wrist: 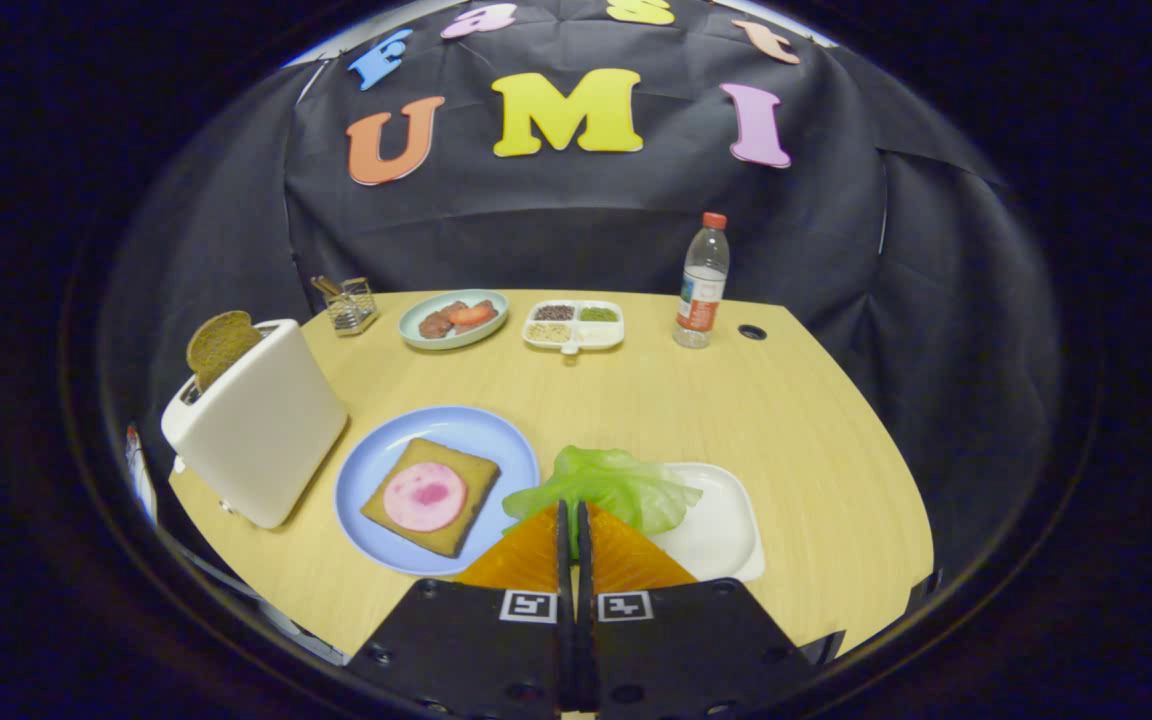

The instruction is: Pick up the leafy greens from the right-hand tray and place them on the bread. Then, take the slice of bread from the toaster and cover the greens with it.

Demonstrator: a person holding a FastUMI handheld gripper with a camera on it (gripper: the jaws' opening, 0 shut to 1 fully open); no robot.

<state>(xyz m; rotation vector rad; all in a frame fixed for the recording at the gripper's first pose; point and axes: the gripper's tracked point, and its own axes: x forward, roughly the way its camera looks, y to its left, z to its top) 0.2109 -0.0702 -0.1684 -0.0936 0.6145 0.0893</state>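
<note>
My gripper point(573, 510) is shut on the leafy greens point(608, 486), a light green leaf pinched between both fingertips and spreading out ahead of them. The leaf hangs over the gap between the white tray point(719, 530) to the right and the blue plate point(391, 455) to the left. On the plate lies a brown slice of bread point(471, 475) with a pink round of meat point(424, 497) on top. Further left stands the white toaster point(256, 425), tilted in this view, with a second brown bread slice point(219, 345) sticking up out of its slot.
At the back of the wooden table point(736, 410) are a pale green plate of food point(453, 318), a white divided dish point(574, 325), a wire holder point(351, 304) and a water bottle point(703, 282). A small dark hole point(752, 331) sits beside the bottle.
</note>
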